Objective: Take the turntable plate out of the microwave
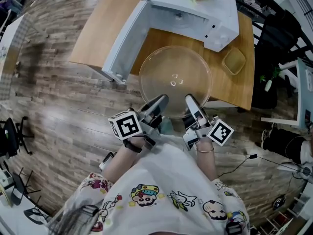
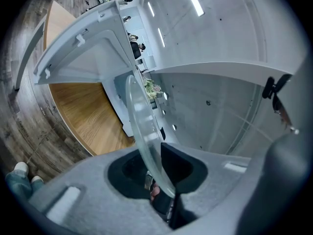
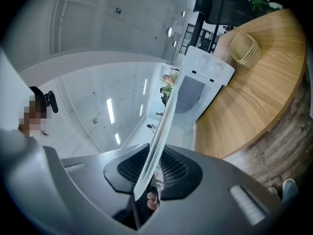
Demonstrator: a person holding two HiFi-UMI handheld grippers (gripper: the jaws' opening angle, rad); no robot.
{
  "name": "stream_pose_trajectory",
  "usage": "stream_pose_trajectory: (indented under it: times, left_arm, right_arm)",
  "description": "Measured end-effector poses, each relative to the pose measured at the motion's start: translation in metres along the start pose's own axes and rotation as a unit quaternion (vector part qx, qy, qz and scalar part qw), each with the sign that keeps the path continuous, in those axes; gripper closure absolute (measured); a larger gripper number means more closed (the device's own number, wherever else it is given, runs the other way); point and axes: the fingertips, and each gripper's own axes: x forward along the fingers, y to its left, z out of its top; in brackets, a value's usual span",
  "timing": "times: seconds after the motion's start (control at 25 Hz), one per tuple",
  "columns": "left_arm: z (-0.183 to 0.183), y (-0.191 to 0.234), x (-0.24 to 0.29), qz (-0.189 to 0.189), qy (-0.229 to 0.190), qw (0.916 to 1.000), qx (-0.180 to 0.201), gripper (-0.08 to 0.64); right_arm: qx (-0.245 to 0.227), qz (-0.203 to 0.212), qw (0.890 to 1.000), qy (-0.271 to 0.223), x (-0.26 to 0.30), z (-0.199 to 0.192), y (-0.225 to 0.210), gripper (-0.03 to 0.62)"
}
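risk 1: slip of the turntable plate (image 1: 176,80) out of the pads. smooth glass, gripped only at the near rim, far side unsupported; likely cause any slackening or uneven tilt between the two hands.
risk 2: twisting or cracking, from pulling the hands apart or rolling one wrist against the other.
risk 3: knocking the far rim on the microwave (image 1: 215,18) front or its open door (image 1: 122,48); clipping the small tan container (image 1: 234,61) near the right edge.
risk 4: hard set-down on the table (image 1: 105,28), chipping the edge.

left gripper (image 1: 157,105) clenched on the near rim, left of centre. right gripper (image 1: 191,104) likewise clamped on the near rim, right of centre. glass edge running between the jaws in both gripper views.

plate: round, clear glass, shallow raised rim, small moulded lugs near the centre catching light, wood grain visible through it. held roughly level, fully outside the cavity, above the table just in front of the microwave opening. no chips or cracks visible, though hard to judge through glare.
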Motion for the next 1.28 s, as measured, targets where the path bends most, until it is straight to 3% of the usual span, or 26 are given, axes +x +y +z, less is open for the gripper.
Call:
stream_pose_trajectory:
  times: [1.28]
  left_arm:
    - [0.019,-0.004,0.018,-0.015,0.023,0.9996,0.008,0.495]
  right_arm:
    - [-0.010,-0.001,1.000,-0.012,0.013,0.017,0.000,0.514]
